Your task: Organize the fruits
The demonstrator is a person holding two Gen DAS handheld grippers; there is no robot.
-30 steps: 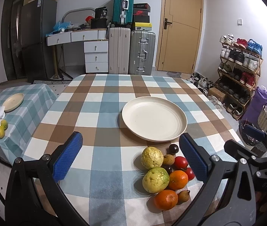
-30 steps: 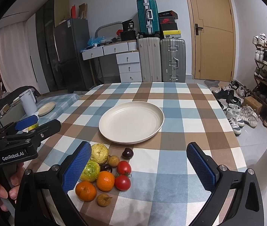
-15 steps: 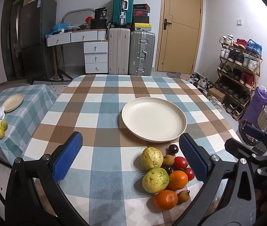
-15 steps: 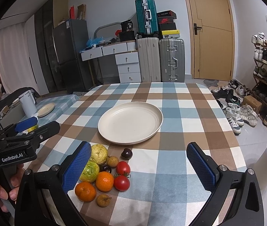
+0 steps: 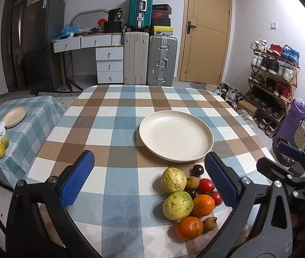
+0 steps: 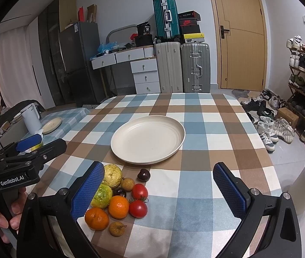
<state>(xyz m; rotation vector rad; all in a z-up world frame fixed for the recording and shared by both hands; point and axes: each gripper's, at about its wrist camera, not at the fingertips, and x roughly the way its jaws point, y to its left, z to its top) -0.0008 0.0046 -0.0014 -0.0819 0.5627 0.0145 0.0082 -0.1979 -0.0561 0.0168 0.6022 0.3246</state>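
Checked table [image 5: 113, 129] w/ bare cloth left and far of the plate [image 5: 176, 136]; right edge drops to shoes. Fruit pile just near of plate, by the near edge: 2 guavas [image 5: 175, 190], 2 oranges [image 6: 109, 211], tomatoes [image 6: 139, 200], small dark and brown ones. Left gripper [image 5: 149, 180] and right gripper [image 6: 163, 190] both spread wide, holding nothing, above table.

Lower guava [image 6: 102, 195] (half behind gripper pad)
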